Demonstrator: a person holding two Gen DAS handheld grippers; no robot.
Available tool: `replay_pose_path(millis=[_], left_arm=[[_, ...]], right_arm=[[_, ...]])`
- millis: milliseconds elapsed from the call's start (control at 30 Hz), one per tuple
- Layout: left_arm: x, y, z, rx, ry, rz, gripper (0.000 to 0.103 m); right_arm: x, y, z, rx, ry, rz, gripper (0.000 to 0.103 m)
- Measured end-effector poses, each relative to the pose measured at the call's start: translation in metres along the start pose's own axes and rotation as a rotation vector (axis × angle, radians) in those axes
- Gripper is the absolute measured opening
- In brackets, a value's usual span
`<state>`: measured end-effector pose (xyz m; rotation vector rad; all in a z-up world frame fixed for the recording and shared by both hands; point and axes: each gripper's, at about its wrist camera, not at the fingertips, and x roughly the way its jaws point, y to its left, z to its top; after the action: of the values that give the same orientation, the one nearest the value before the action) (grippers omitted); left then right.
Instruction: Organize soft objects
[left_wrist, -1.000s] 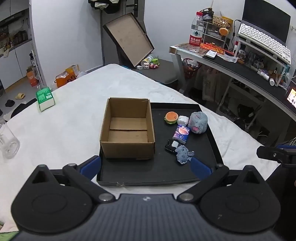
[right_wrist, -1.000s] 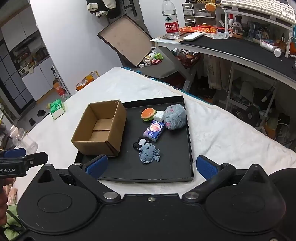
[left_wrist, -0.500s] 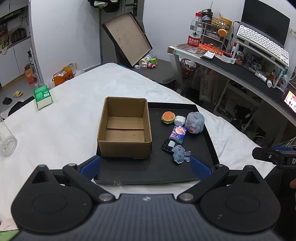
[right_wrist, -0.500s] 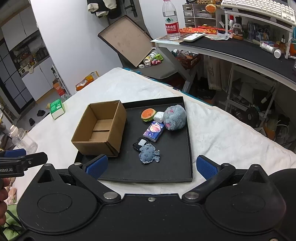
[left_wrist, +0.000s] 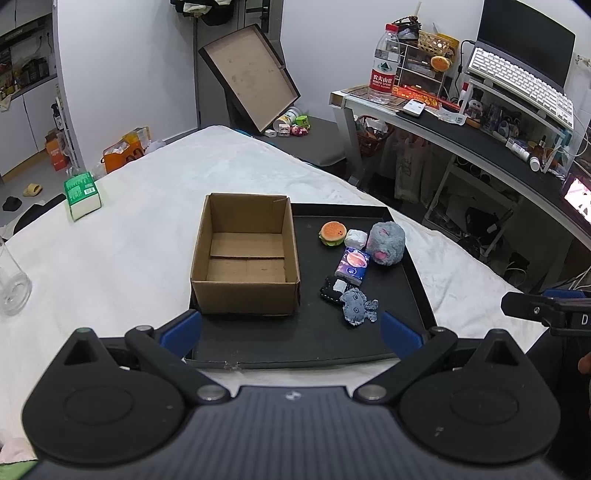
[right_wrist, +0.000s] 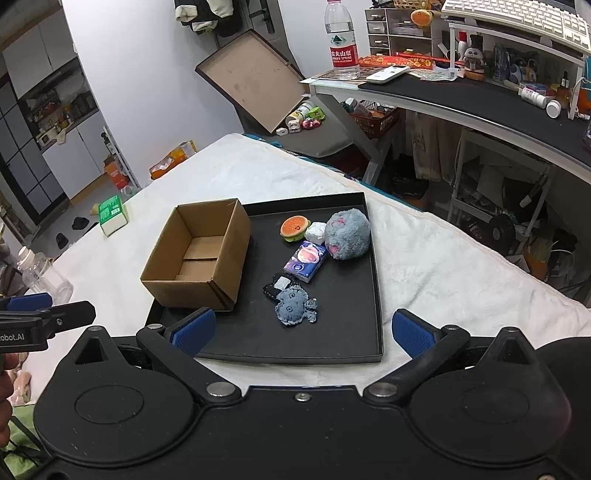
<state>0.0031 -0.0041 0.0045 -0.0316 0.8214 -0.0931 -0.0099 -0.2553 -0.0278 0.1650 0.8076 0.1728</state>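
Toys (left_wrist: 354, 273) on black tray (left_wrist: 417, 280), ahead of both tools (left_wrist: 291, 328) (right_wrist: 299, 330), each spread wide, empty

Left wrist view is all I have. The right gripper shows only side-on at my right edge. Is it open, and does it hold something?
Observer: The right gripper is wide open and holds nothing. It hovers at the near edge of the black tray.
Operator: The clear container at my left edge is cut off. What is it?
Observer: It is a clear plastic bottle with a white cap.
Operator: Does any toy touch the right outer wall of the brown cardboard box?
Observer: No. The wall of the brown cardboard box is bare, and there is black tray floor between it and the orange burger toy.
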Motion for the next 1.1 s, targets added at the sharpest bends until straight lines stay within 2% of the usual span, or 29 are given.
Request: replay_pose_path(millis=[1100], left_arm=[[0.0005, 0.0000, -0.0005, -0.017, -0.007, -0.007, 0.102]], right_arm=[[0.0005, -0.0034, -0.0006, 0.000, 0.000, -0.013, 0.103]])
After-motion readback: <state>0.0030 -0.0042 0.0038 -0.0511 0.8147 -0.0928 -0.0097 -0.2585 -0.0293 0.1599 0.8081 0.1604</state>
